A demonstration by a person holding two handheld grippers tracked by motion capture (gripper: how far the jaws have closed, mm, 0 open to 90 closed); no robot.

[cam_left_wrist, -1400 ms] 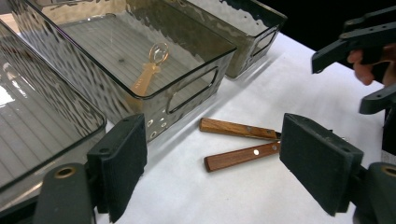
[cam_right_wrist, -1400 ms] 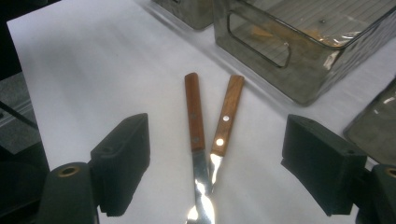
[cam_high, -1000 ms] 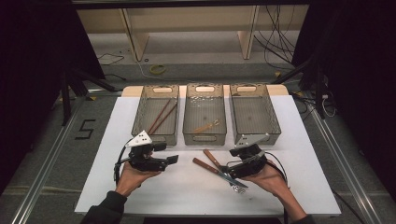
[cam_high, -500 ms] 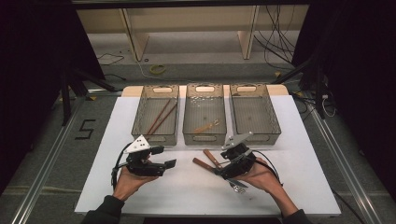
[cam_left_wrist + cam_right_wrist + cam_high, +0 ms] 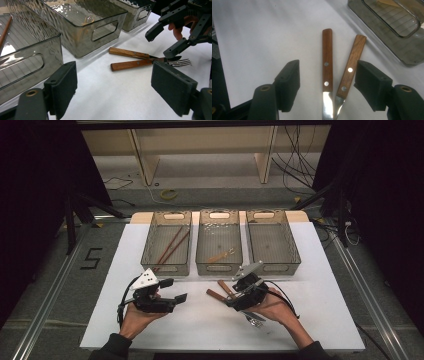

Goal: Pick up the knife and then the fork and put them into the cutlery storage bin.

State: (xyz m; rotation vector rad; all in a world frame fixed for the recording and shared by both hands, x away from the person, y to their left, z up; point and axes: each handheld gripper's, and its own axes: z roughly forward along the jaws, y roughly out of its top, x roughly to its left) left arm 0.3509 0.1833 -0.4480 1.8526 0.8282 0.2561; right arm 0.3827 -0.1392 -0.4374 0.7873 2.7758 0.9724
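Two wooden-handled pieces of cutlery lie side by side on the white table, one handle (image 5: 327,60) straight and the other handle (image 5: 350,65) angled toward it. Their handles (image 5: 220,292) lie in front of the middle bin, and fork tines (image 5: 180,62) show at their metal end. My right gripper (image 5: 328,77) hangs just over them with both handles between its jaws. The jaws have just been closing, but the pads are clear of the wood. To the left, my left gripper (image 5: 175,290) is held open above bare table, with nothing between its pads (image 5: 63,86).
Three grey see-through bins stand in a row behind the cutlery. The left bin (image 5: 150,251) holds brown chopsticks, the middle bin (image 5: 201,251) a small wooden utensil, and the right bin (image 5: 295,251) stands beside it. The white table (image 5: 325,320) drops off at the front.
My right gripper has moved left and a little down over the two handles, and its jaws have narrowed. The left gripper has stayed where it was.
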